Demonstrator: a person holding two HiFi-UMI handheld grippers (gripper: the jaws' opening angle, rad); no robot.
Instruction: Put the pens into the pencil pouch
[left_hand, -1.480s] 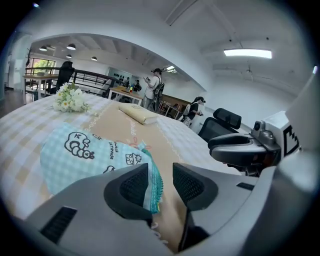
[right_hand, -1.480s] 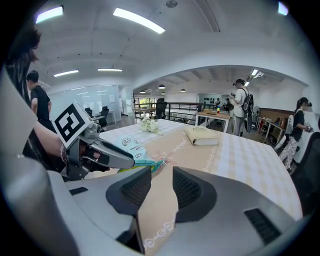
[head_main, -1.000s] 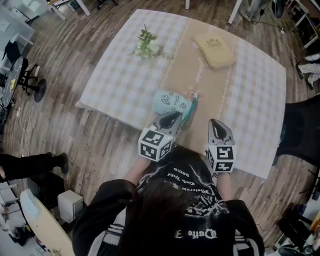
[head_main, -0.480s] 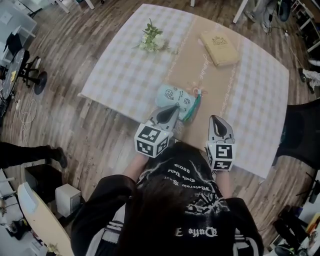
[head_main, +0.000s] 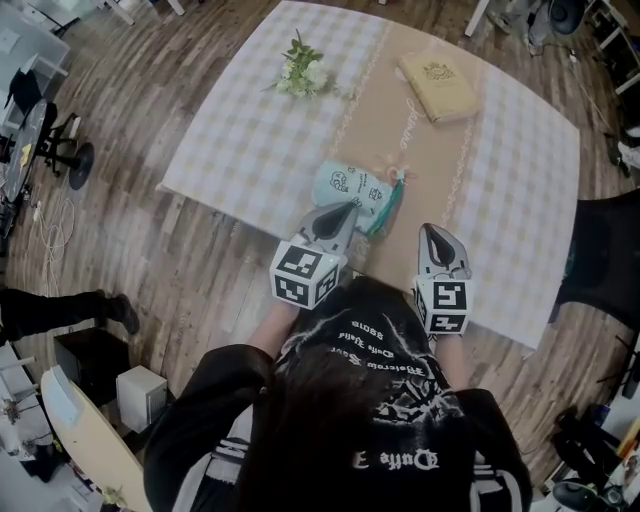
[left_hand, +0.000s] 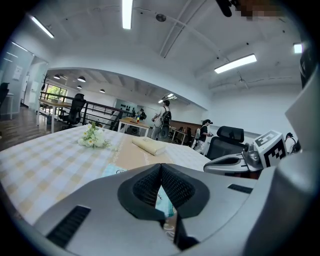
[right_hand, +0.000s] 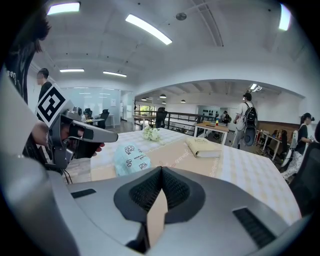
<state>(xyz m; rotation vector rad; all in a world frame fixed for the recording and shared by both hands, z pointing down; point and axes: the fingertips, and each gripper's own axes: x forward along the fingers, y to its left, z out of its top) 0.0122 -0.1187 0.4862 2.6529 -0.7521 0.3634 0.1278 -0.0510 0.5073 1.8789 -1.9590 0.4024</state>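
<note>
Hardly shifted since a second ago: left gripper (head_main: 347, 210) and right gripper (head_main: 432, 230) at the same stretch of the table's (head_main: 250, 140) near edge, pouch (head_main: 358, 187) in the same place. Left claw clenched, pads pressed together with nothing between; through the gap beneath them, only a sliver of pouch beyond. Tip right at the pouch's near side in the head view; touching or just short, impossible to tell. Right claw clenched too, likewise empty, pointing out over the tan runner (head_main: 420, 140), to the right of the pouch and apart from it. Marker cubes of both grippers on the side toward the person.

Pouch pale teal with small dark cartoon prints, lying flat on the runner's left part close to the near edge, long side across the runner. Slim teal pen (head_main: 386, 207) outside the pouch, touching its right end, running slantwise from there back toward the near edge, between the two gripper tips. Something small and pinkish at the pen's far end, too small to make out.

Farther off: cream book (head_main: 440, 85), closed, near the far edge at the runner's right border; sprig of white flowers (head_main: 300, 72) on the checked cloth near the far edge, left of the runner. Black chair (head_main: 605, 260) beyond the table's right edge. Wooden floor (head_main: 130, 80) all round.
</note>
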